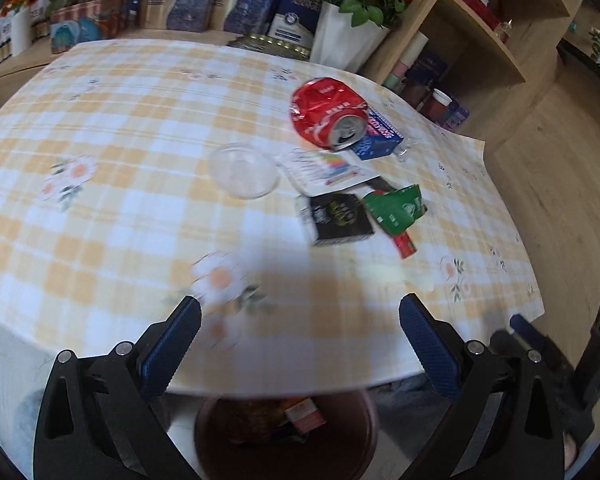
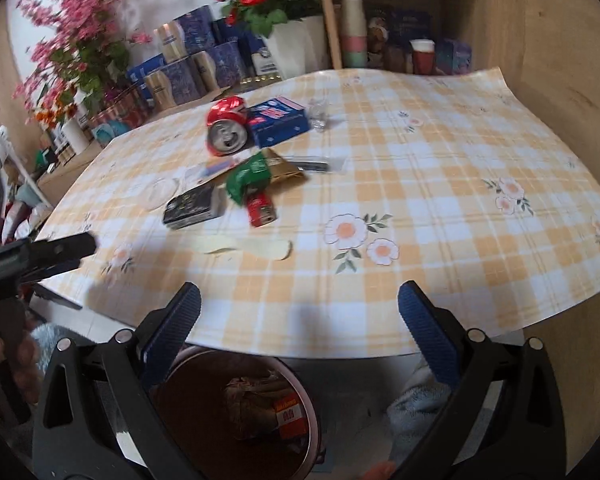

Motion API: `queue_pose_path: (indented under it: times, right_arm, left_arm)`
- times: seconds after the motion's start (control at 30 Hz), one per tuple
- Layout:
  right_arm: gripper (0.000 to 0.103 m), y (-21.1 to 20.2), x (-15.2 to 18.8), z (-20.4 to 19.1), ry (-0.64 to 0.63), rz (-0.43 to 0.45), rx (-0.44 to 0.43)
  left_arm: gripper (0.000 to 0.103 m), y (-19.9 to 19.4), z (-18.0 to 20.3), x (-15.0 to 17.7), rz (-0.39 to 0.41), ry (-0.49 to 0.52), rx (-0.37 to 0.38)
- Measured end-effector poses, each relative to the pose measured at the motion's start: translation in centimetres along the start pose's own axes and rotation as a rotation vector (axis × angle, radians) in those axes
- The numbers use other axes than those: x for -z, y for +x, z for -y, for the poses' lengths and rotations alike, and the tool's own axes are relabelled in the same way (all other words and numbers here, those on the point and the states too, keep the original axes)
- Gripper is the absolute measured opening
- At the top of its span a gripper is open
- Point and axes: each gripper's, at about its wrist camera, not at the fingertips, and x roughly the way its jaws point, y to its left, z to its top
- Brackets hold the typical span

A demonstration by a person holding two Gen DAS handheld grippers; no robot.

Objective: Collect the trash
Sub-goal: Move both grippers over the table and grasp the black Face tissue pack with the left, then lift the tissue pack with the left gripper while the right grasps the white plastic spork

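Both grippers hang at the near edge of a table covered with a yellow-and-white checked tablecloth (image 1: 112,128) printed with daisies. The left gripper (image 1: 300,344) has its blue-padded fingers spread wide with nothing between them, and the right gripper (image 2: 299,330) is likewise spread wide and empty. The trash lies in a loose cluster toward the far middle of the cloth. Farthest off is a crushed red soda can (image 1: 328,114), lying on its side with its open top facing the cameras, touching a blue carton (image 2: 278,120) on its right. Just right of the carton sits a small crumpled piece of clear plastic (image 2: 319,117). Nearer, a clear round plastic lid (image 1: 244,170) lies flat at the left of the cluster, beside a white printed wrapper (image 1: 328,170). Nearer still is a small black box (image 1: 336,218), and just to its right a crumpled green wrapper (image 2: 247,178) lying over a small red packet (image 2: 262,208). In the right wrist view a gold wrapper (image 2: 284,168) pokes out from behind the green one. A pale, flat peel-like scrap (image 2: 260,247) lies alone on the cloth, nearest the grippers. Below the table edge, between the gripper fingers, stands a dark brown round bin (image 2: 204,424) holding crumpled brownish paper and an orange-labelled packet (image 2: 288,416). Behind the table are boxes, red and pink flowers and a wooden shelf unit (image 1: 480,32).
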Motion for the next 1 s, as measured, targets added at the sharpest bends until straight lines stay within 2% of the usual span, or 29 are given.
queue_pose_path:
  times: [0.07,0.2,0.37,0.43,0.53,0.57,0.63,0.7,0.83,0.97,1.0]
  right_arm:
    - [0.097,0.5,-0.2,0.6,0.018,-0.025,-0.02]
    - [0.097,1.0,-0.2,1.5,0.007,-0.039,0.047]
    - [0.097,1.5,0.2,2.4,0.003,-0.064,0.093]
    - [0.097,1.7,0.2,2.6,-0.013,-0.07,0.114]
    - [0.097,2.1,0.0,2.6,-0.047,-0.083,0.1]
    - [0.097,2.2,0.0,2.5,-0.058,-0.084,0.09]
    - [0.097,2.2,-0.2,2.3,-0.082,-0.086,0.065]
    - [0.097,2.5,-0.6,2.0,-0.112,-0.103,0.003]
    - [0.095,3.0,-1.5,1.0,-0.181,-0.102,-0.09]
    - [0.081,4.5,-2.3,-0.8,-0.296,-0.132,-0.154]
    - [0.079,5.0,-2.5,-1.4,-0.33,-0.143,-0.168]
  left_arm:
    - [0.097,1.8,1.4,-1.1,-0.014,0.01,0.001]
    - [0.097,5.2,2.9,-2.9,-0.04,0.02,0.005]
    - [0.092,8.6,3.2,-4.2,-0.074,0.001,-0.067]
    - [0.086,9.2,4.2,-4.3,-0.06,0.05,-0.111]
    - [0.076,9.7,4.9,-4.3,-0.046,0.083,-0.171]
    - [0.066,9.6,4.9,-4.3,-0.041,0.084,-0.163]
    - [0.059,9.3,4.5,-4.3,-0.044,0.083,-0.139]
    - [0.043,8.9,4.1,-4.2,-0.048,0.084,-0.119]
    - [0.033,7.2,2.4,-4.1,-0.053,0.062,-0.055]
    - [0.029,4.7,1.3,-3.8,-0.023,0.067,-0.019]
    - [0.018,4.1,1.1,-3.7,-0.015,0.069,-0.009]
